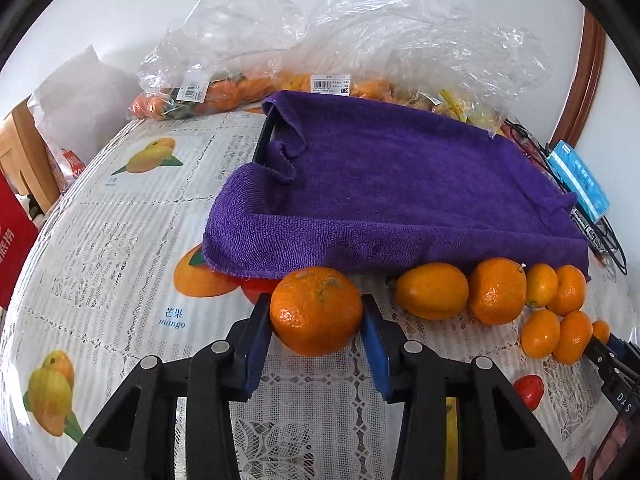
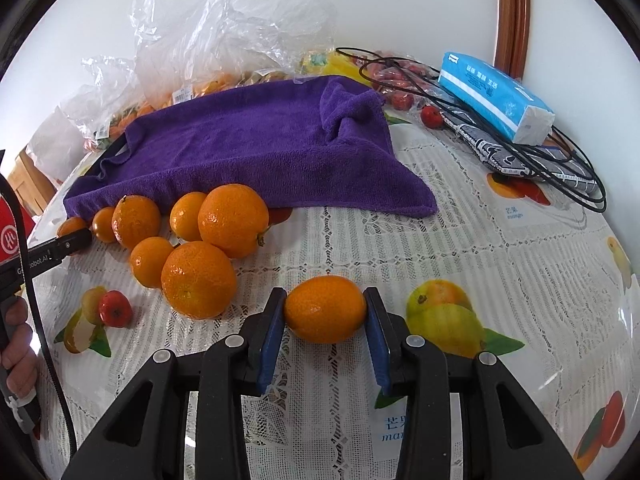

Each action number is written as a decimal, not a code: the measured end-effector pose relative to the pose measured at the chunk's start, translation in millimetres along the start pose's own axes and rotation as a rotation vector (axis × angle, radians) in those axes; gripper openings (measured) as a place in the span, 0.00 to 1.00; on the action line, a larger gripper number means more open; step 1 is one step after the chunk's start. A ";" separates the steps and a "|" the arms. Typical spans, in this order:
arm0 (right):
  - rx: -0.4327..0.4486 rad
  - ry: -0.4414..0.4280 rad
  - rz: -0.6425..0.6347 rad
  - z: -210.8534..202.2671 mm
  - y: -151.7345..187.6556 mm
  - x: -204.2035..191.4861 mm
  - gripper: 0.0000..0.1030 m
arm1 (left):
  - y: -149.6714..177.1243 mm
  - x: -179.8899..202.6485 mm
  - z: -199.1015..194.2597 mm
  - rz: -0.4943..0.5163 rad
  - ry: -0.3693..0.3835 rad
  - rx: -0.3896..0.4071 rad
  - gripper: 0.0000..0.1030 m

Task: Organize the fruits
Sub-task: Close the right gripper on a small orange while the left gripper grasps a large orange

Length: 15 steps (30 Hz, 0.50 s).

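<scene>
The left gripper [image 1: 315, 303] has its jaws clenched on a mandarin [image 1: 316, 314], pads pressing its two sides. The fruit sits right at the jaw tips and seems to rest on the desk [image 2: 440, 240]. The right gripper [image 2: 324, 297] grips a kumquat [image 2: 325, 309] the same way, and here the direction matters. The kumquat's long axis runs straight across from one jaw to the other, so it is pinched end to end. That looks to me like a hold that could let the fruit swivel or pop out on a quick lift.

Straight ahead of both pairs of jaws lies a purple towel [image 1: 400, 184] draped over what looks like a tray. If the fruit is meant to go there, each hand needs a lift and a push forward. I cannot tell where the fruit belongs.

Counting the orange fruits, I make it eight. One is in each pair of jaws and six lie loose in a cluster [image 2: 198, 278]. That cluster is to the right of the left jaws and ahead-left of the right jaws. The cluster looks closer to the right jaws. One small red fruit [image 2: 116, 309] lies just left of the cluster's nearest mandarin. Beyond the towel there are clear bags [image 1: 240, 40] holding more fruit, too bunched to count.
</scene>
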State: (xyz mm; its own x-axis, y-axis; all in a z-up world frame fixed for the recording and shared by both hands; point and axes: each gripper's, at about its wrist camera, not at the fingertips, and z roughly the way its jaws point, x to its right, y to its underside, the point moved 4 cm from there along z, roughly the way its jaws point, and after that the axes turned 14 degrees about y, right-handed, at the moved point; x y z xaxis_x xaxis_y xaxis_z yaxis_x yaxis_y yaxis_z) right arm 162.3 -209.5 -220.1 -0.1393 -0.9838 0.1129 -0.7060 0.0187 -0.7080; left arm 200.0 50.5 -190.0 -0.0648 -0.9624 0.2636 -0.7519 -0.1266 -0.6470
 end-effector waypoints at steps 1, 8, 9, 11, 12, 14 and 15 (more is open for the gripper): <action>0.000 -0.007 0.005 -0.2 0.0 1.0 0.38 | 0.0 -0.2 -0.3 -0.001 0.003 0.002 0.39; -0.003 -0.042 0.050 -1.5 -1.7 8.2 0.37 | 2.1 2.6 -5.7 -0.005 0.062 -0.002 0.39; -0.002 -0.035 0.050 -3.1 -3.1 8.5 0.37 | 2.4 4.3 -7.1 -0.001 0.071 -0.002 0.39; 0.012 -0.025 0.048 -9.7 -8.4 9.1 0.34 | 2.7 7.5 -11.5 0.013 0.061 0.013 0.39; 0.023 -0.021 0.048 -14.2 -12.1 9.6 0.28 | 3.3 9.6 -14.3 0.029 0.041 0.019 0.39; 0.044 -0.020 0.052 -23.3 -21.1 10.5 0.18 | 3.9 12.7 -19.1 0.043 0.037 0.027 0.39; 0.044 -0.019 0.055 -25.7 -25.0 9.9 0.18 | 4.0 14.0 -22.0 0.039 0.056 0.030 0.39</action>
State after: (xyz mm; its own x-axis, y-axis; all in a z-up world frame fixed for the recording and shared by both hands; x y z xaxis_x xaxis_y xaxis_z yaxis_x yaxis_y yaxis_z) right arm 160.8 -215.1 -183.4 -0.1635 -0.9847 0.0603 -0.6667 0.0652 -0.7424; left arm 181.6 41.8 -173.1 -0.1307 -0.9520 0.2769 -0.7283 -0.0973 -0.6783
